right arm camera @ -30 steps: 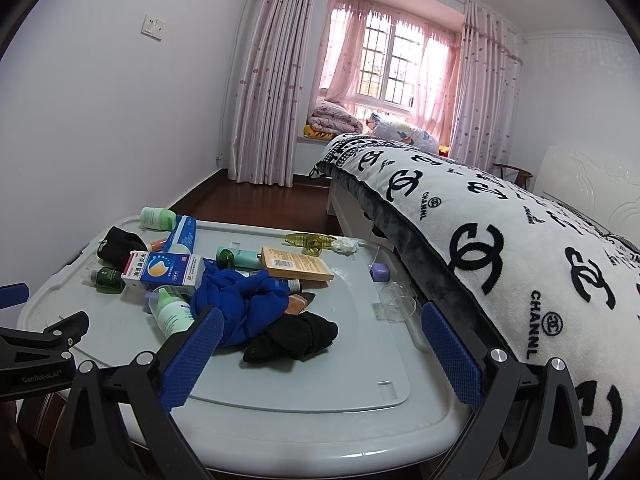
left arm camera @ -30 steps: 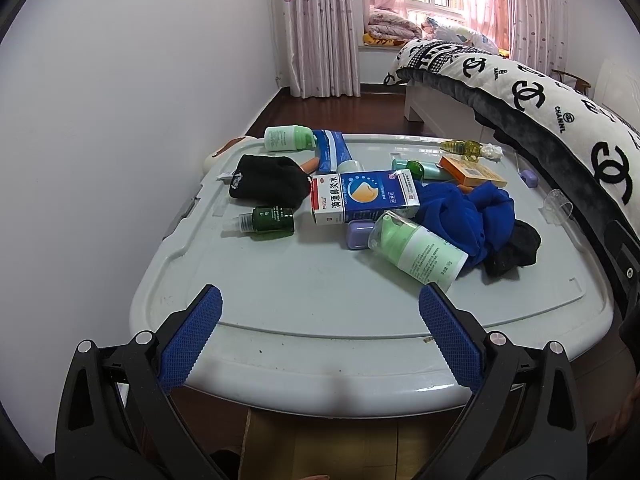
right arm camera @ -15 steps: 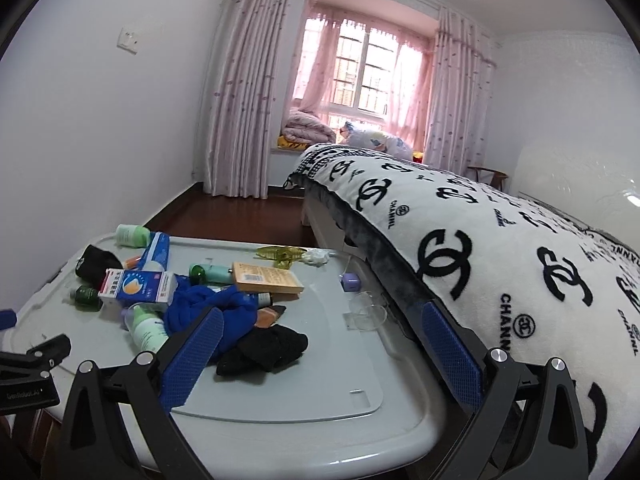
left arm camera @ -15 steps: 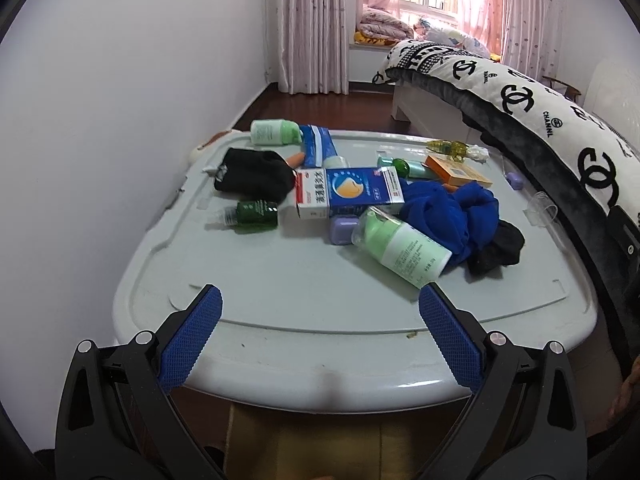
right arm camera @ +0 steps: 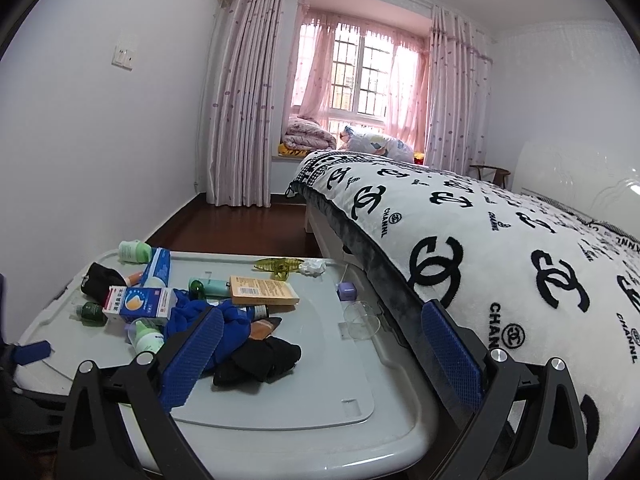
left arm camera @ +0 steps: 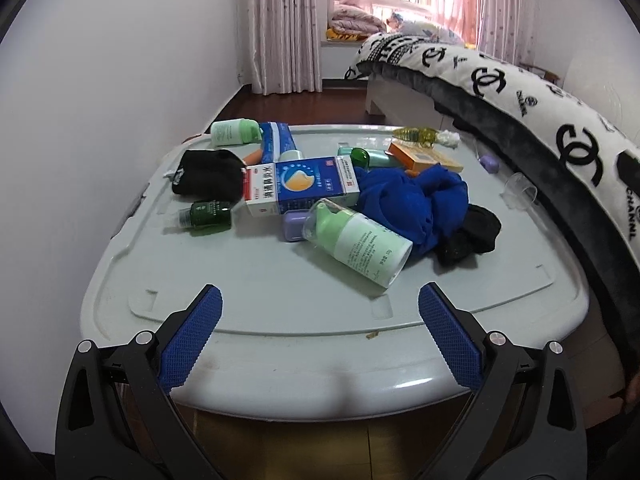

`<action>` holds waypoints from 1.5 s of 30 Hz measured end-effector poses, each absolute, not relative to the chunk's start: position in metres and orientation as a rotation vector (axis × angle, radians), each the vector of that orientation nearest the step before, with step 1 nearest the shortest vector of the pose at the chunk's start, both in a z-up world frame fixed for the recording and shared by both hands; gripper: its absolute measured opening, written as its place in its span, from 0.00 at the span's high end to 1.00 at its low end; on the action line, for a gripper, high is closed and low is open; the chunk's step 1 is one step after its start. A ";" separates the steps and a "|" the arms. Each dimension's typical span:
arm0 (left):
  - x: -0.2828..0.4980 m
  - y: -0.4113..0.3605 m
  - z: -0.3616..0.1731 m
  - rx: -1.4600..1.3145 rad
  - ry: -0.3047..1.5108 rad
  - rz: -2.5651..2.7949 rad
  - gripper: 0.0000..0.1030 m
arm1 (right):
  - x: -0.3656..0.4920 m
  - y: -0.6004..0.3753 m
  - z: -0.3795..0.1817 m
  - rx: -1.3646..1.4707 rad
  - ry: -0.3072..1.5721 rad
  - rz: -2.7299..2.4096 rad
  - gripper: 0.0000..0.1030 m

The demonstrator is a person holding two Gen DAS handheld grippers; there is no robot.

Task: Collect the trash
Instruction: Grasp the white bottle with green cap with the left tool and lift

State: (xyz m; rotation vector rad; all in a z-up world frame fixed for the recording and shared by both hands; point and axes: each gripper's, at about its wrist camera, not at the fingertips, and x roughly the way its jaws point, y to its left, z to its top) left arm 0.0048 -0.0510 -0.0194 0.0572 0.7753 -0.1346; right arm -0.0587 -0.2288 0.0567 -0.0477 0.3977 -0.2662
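Left wrist view: the left gripper (left arm camera: pixel 319 334) hangs over the near edge of a pale grey plastic lid (left arm camera: pixel 280 292), its blue-padded fingers (left arm camera: pixel 190 338) spread wide with nothing between them. Clutter lies on the far half of the lid. A light green bottle (left arm camera: pixel 358 242) lies on its side nearest the gripper, touching a small lilac container (left arm camera: pixel 294 227) and a crumpled blue cloth (left arm camera: pixel 412 200). A blue and white carton (left arm camera: pixel 300 188) lies behind the bottle, with a dark green bottle (left arm camera: pixel 208 215) and a black cloth (left arm camera: pixel 208 174) to its left. A second black cloth (left arm camera: pixel 470 234) sits against the right side of the blue cloth. Further back lie an orange box (left arm camera: pixel 424 157), a blue tube box (left arm camera: pixel 276 142), a second light green bottle (left arm camera: pixel 234 132) and a yellow-green clip (left arm camera: pixel 416 134). Right wrist view: the right gripper (right arm camera: pixel 320 356) is held above the lid's near right portion, likewise released and empty. A clear plastic cup (right arm camera: pixel 362 318) lies on its side near the lid's right edge, just beside a bed (right arm camera: pixel 500 240) with a black and white blanket.
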 end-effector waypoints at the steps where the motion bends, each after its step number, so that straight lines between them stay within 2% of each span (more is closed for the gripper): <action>1: 0.010 -0.057 -0.021 0.049 0.785 -0.140 0.07 | -0.059 -0.231 0.058 -0.038 0.398 -0.264 0.05; 12: 0.071 -0.105 -0.076 -0.008 0.925 -0.033 0.07 | -0.070 -0.260 0.070 0.023 0.378 -0.268 0.05; 24: 0.100 -0.099 -0.094 -0.043 0.942 0.046 0.09 | -0.069 -0.273 0.071 0.084 0.398 -0.219 0.05; 25: 0.100 -0.097 -0.094 -0.034 0.939 0.045 0.12 | -0.069 -0.273 0.071 0.085 0.400 -0.216 0.05; 27: 0.095 -0.090 -0.091 -0.023 0.923 0.045 0.35 | -0.068 -0.272 0.070 0.086 0.405 -0.211 0.05; 28: 0.092 -0.084 -0.090 -0.025 0.920 0.051 0.41 | -0.068 -0.272 0.070 0.088 0.407 -0.210 0.05; 32: 0.085 -0.058 -0.084 -0.100 0.920 0.013 0.51 | -0.068 -0.272 0.069 0.109 0.411 -0.183 0.05; 45: 0.035 -0.013 -0.049 -0.035 0.849 -0.040 0.55 | -0.051 -0.264 0.055 0.081 0.463 -0.211 0.05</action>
